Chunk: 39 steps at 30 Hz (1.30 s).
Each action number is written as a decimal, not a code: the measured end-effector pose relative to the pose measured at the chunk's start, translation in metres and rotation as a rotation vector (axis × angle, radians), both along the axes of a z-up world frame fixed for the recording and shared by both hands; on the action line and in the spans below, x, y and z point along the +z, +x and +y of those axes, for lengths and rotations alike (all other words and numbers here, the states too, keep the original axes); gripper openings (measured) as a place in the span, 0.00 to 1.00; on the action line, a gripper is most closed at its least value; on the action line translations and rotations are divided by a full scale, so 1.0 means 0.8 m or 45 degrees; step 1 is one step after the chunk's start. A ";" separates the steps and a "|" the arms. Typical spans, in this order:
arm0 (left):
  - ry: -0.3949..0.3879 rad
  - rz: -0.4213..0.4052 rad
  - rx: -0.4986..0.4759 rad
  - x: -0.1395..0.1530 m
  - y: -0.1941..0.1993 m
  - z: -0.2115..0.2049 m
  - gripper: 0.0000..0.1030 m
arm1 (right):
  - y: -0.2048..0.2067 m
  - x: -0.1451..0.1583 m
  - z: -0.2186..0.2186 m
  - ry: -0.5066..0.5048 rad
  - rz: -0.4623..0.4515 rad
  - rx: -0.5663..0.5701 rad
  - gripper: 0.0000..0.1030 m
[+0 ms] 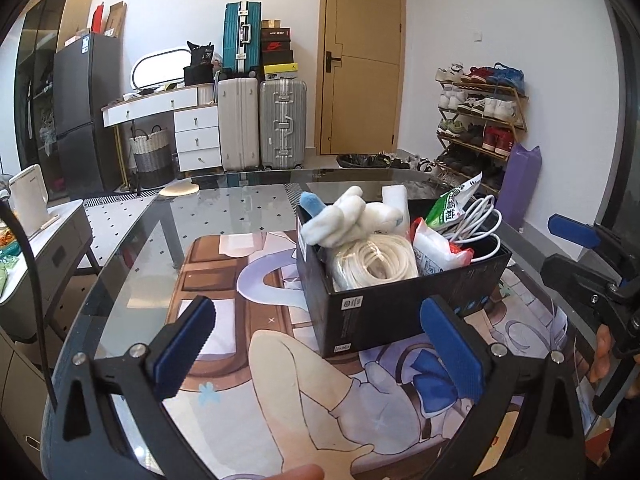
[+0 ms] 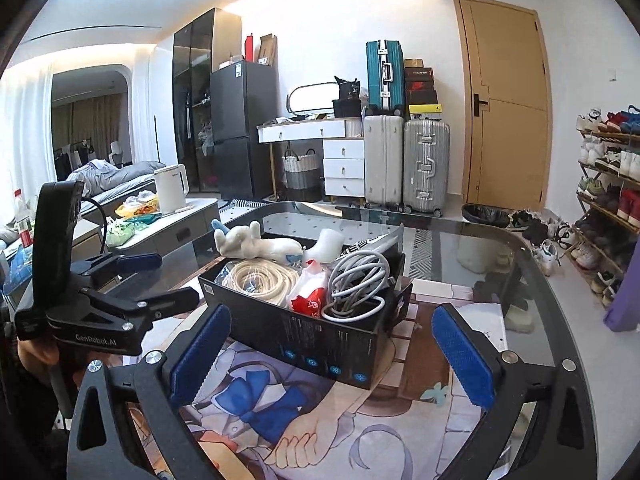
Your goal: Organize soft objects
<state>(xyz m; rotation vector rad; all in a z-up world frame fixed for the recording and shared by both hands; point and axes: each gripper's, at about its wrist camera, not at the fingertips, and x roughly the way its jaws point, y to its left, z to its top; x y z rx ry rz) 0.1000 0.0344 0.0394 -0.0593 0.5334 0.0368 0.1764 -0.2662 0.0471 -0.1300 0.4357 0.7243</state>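
Here, from the largest thing to the smallest:

Table: glass table [image 1: 132,280] with a printed anime mat [image 1: 280,380] lying on it.
Box: black box [image 1: 400,312] stands on the mat, in front of both grippers; its side has small blue icons [image 2: 336,370], the text is too small to read.
Soft toy: white plush toy [image 1: 352,216] lies on top, at the box's far side.
Rope: cream coiled rope [image 2: 264,276] inside the box.
Cable: white cable [image 2: 356,280] bundled at the box's right end.
Packet: red-white packet [image 2: 310,294], beside the cable.
Left gripper [image 1: 320,344]: wide apart, holds nothing; its body reads "GenRobot.AI" [image 2: 96,340].
Right gripper [image 2: 332,356]: wide apart, holds nothing.
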 end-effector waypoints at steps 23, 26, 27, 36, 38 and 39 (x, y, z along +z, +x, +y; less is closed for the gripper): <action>-0.014 -0.038 0.013 0.000 -0.004 0.003 1.00 | -0.014 -0.008 -0.006 0.041 -0.084 -0.010 0.99; -0.014 -0.037 0.014 -0.001 -0.004 0.003 1.00 | -0.017 -0.007 -0.007 0.050 -0.099 -0.002 0.99; -0.013 -0.038 0.015 -0.001 -0.005 0.003 1.00 | -0.017 -0.007 -0.007 0.051 -0.101 -0.002 0.99; -0.012 -0.043 0.015 -0.001 -0.005 0.003 1.00 | -0.019 -0.007 -0.008 0.056 -0.104 -0.003 0.99; -0.010 -0.044 0.017 -0.001 -0.005 0.003 1.00 | -0.020 -0.007 -0.008 0.056 -0.107 -0.003 0.99; -0.010 -0.044 0.017 -0.001 -0.005 0.003 1.00 | -0.019 -0.006 -0.008 0.058 -0.107 -0.002 0.99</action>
